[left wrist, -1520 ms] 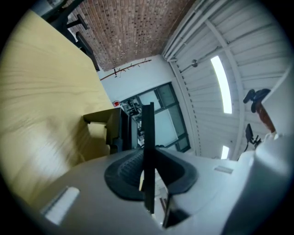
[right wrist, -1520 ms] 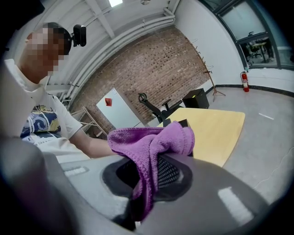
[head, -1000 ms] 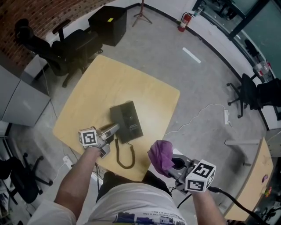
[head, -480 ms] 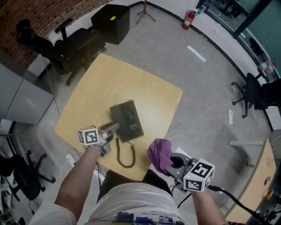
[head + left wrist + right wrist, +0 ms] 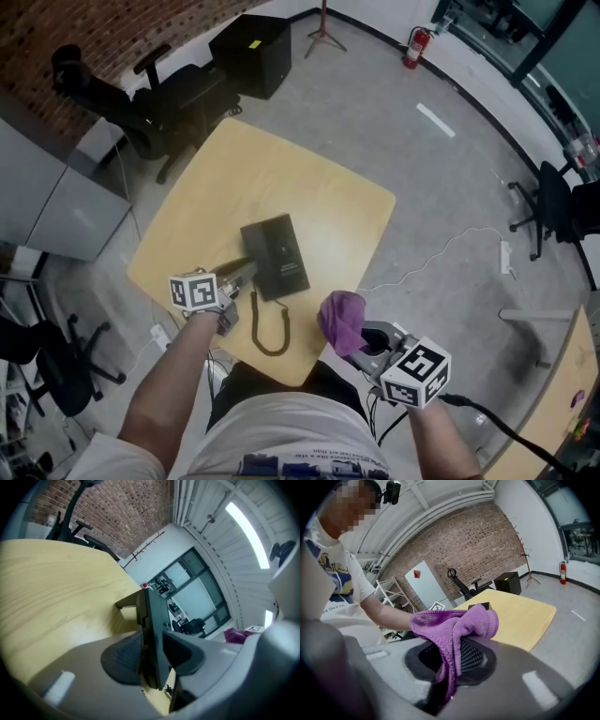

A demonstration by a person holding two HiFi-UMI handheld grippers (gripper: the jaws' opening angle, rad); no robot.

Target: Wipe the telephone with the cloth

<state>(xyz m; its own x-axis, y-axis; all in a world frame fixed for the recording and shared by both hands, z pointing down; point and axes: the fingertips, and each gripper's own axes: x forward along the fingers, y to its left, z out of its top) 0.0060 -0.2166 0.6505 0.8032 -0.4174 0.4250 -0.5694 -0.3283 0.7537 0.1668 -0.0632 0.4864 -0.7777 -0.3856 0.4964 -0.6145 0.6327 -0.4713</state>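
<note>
**Left tongs eased off the telephone**

Since a second earlier, the left tongs had widened and were opening around the telephone. Its dark edge stood between the pads, which no longer seemed to press on it. The telephone lay flat near the middle of the tabletop, toward our side, with its coiled cord looping down to the near edge.

We judged it a stiff, fairly light plastic body that would slide on the smooth wood under a wipe. It wanted pinning by that near-left edge, clear of the face to be cleaned, and the springy cord would drag if snagged.

The right tongs were clamped on the purple cloth. Soft and bunched, it hung off the tabletop's near-right edge, well apart from the telephone.
</note>
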